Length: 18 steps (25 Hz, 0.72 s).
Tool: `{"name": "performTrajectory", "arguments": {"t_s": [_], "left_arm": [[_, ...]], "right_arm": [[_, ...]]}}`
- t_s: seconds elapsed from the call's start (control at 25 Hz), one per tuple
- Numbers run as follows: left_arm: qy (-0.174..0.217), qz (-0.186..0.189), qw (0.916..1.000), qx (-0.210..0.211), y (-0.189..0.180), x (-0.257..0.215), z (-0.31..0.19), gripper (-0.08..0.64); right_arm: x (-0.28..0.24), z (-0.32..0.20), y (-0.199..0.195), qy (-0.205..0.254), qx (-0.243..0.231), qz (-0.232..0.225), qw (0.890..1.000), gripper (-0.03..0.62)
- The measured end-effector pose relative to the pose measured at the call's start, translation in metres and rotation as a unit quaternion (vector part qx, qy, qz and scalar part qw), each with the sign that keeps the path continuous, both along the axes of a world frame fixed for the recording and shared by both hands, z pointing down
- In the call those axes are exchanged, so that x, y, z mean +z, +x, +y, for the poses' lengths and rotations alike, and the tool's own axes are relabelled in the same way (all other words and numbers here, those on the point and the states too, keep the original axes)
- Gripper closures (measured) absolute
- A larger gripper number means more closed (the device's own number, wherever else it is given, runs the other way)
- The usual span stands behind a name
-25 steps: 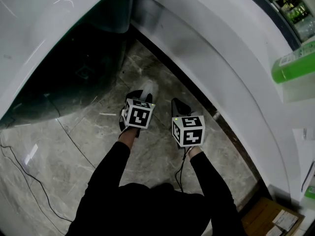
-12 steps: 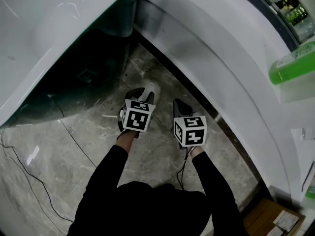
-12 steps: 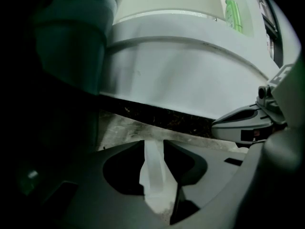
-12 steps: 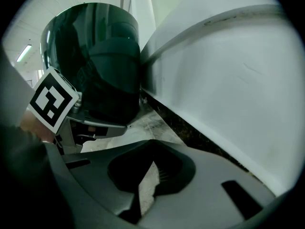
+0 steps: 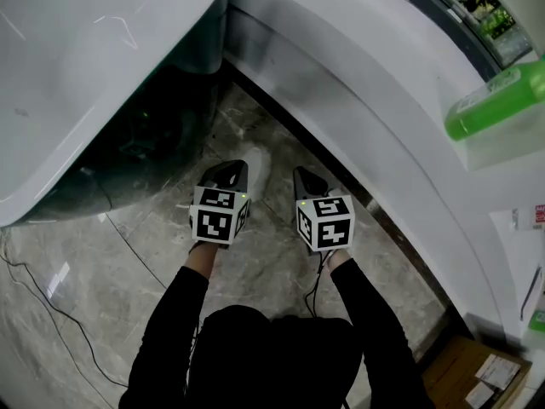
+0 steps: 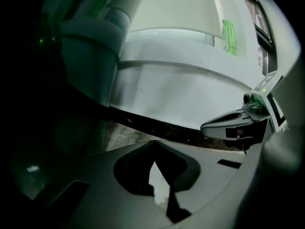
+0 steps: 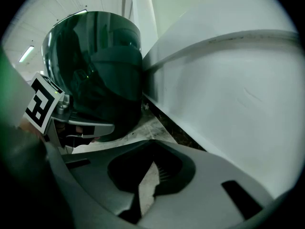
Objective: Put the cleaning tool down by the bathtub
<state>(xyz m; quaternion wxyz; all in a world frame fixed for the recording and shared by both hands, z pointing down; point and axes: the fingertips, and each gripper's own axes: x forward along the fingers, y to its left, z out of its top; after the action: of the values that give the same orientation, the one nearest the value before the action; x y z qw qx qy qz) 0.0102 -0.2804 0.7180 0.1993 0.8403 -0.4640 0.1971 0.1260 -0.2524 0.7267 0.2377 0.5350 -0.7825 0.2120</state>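
The cleaning tool (image 5: 260,164), a small white thing, lies on the marble floor beside the bathtub's dark side (image 5: 162,118). My left gripper (image 5: 232,170) hovers just left of it, apart from it; in the left gripper view its jaws (image 6: 153,145) meet at the tips with nothing between them. My right gripper (image 5: 305,180) hangs to the right of the tool, near the white curved wall. Its jaws (image 7: 151,145) also look closed and empty. Each gripper shows in the other's view: the right gripper (image 6: 238,125) and the left gripper (image 7: 71,123).
The bathtub's white rim (image 5: 85,66) fills the upper left. A white curved wall (image 5: 383,109) runs along the right, with a green bottle (image 5: 492,100) on its ledge. A thin cable (image 5: 51,313) trails on the floor at left. A cardboard box (image 5: 468,373) sits at the lower right.
My left gripper has drawn back and to the left, off the white tool, which now lies free on the floor. The right gripper has stayed almost where it was.
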Motion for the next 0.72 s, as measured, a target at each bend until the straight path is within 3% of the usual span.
{"name": "performTrajectory", "arguments": {"t_s": [0.24,0.72], "left_arm": [[-0.008,0.012,0.9998,-0.017,-0.009,-0.006,0.008,0.552],[-0.015,0.016,0.9991,-0.037,-0.018,-0.008,0.02,0.552]], "right_arm": [[-0.014,0.001,-0.003,0.006,-0.004,-0.021,1.0,0.592],[-0.011,0.007,-0.004,0.007,-0.014,0.005,1.0,0.592]]}}
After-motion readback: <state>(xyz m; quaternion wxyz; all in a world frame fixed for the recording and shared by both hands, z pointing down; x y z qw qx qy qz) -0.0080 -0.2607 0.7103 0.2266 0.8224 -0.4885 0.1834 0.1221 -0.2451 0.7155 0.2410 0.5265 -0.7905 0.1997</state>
